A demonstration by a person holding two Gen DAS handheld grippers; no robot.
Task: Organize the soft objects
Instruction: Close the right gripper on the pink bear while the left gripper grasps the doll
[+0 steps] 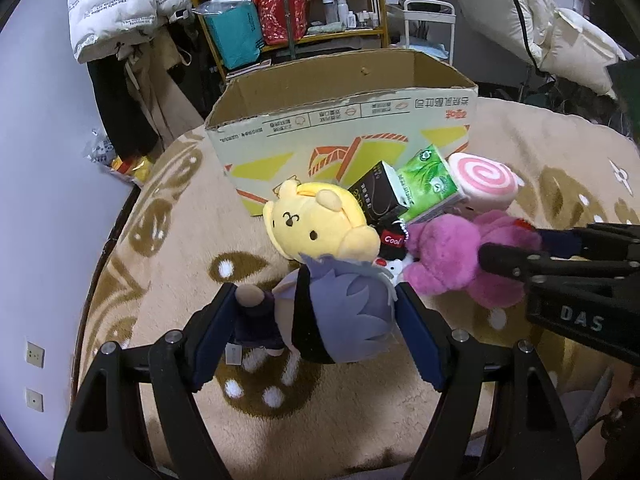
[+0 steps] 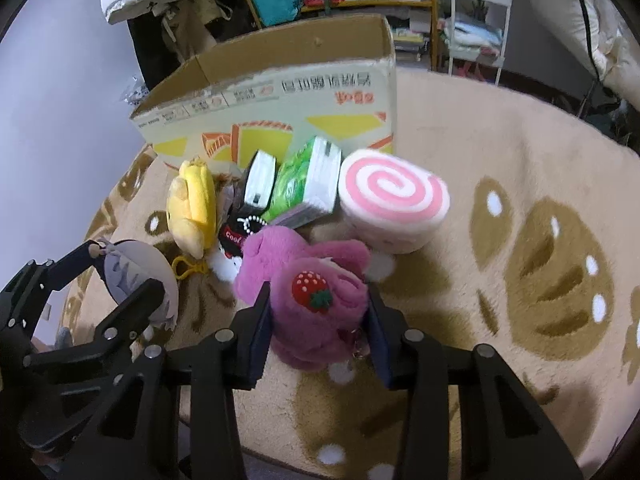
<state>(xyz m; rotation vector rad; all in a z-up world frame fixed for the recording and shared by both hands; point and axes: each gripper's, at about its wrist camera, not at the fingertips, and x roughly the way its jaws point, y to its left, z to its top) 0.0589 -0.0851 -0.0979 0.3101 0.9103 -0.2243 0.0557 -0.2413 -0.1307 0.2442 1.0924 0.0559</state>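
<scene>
A doll with grey-purple hair [image 1: 340, 312] lies sideways between the pads of my left gripper [image 1: 316, 332], which is shut on it. The same doll [image 2: 136, 276] and left gripper [image 2: 120, 280] show at the left of the right wrist view. My right gripper [image 2: 318, 308] is shut on a magenta plush bear [image 2: 280, 256] with a strawberry patch; that bear [image 1: 444, 256] touches the pile. Behind lie a yellow plush [image 1: 316, 220], a small black plush [image 1: 390, 240] and a pink swirl roll cushion [image 2: 394, 200]. An open cardboard box [image 1: 340, 120] stands beyond them.
A green tissue pack [image 1: 428, 184] and a black carton [image 1: 376, 196] lean on the box front. Everything rests on a beige patterned rug [image 2: 520, 160]. A yellow shelf [image 1: 288, 12], a white jacket [image 1: 116, 4] and a white cart [image 2: 476, 20] stand behind.
</scene>
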